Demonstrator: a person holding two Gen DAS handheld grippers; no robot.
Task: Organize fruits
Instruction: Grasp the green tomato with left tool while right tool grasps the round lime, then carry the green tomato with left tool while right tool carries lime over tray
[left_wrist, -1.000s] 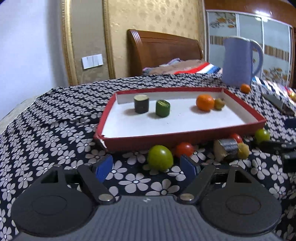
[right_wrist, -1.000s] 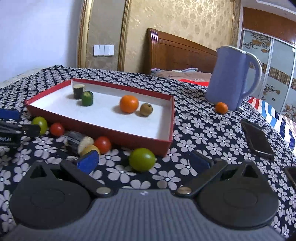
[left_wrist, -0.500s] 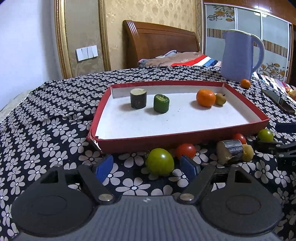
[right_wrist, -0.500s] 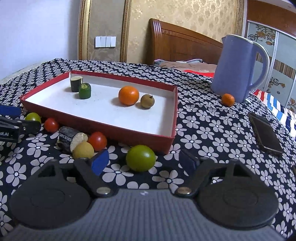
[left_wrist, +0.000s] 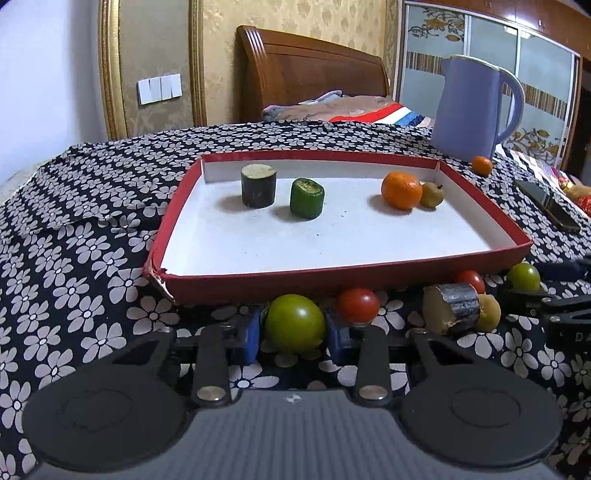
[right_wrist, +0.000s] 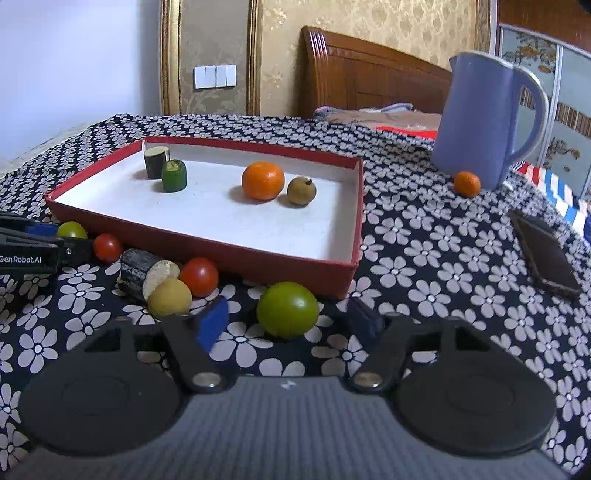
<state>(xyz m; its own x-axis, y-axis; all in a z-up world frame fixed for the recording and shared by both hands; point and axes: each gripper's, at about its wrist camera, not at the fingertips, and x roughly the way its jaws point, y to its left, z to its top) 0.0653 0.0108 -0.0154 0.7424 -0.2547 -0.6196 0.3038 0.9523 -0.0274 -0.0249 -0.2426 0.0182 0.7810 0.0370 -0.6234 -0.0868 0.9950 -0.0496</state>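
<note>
Table (left_wrist: 92, 229) has a black cloth with white flowers; bed headboard (left_wrist: 310, 74) and wardrobe behind it. Blue jug (left_wrist: 469, 107) at the far right, small orange (right_wrist: 467, 183) just beside it, phone (right_wrist: 546, 254) by the right edge. Red tray (left_wrist: 332, 275) mid-table holds two cut cylinders, an orange (left_wrist: 401, 190) and a brown fruit. My left tongs (left_wrist: 293, 330) have just closed, pads pressing both sides of a green tomato (left_wrist: 294, 322) at the tray's near wall. My right tongs (right_wrist: 288, 319) have been closing too, still agape around another green tomato (right_wrist: 287, 314), no contact. Red tomatoes and a cut piece lie along the near wall.
</note>
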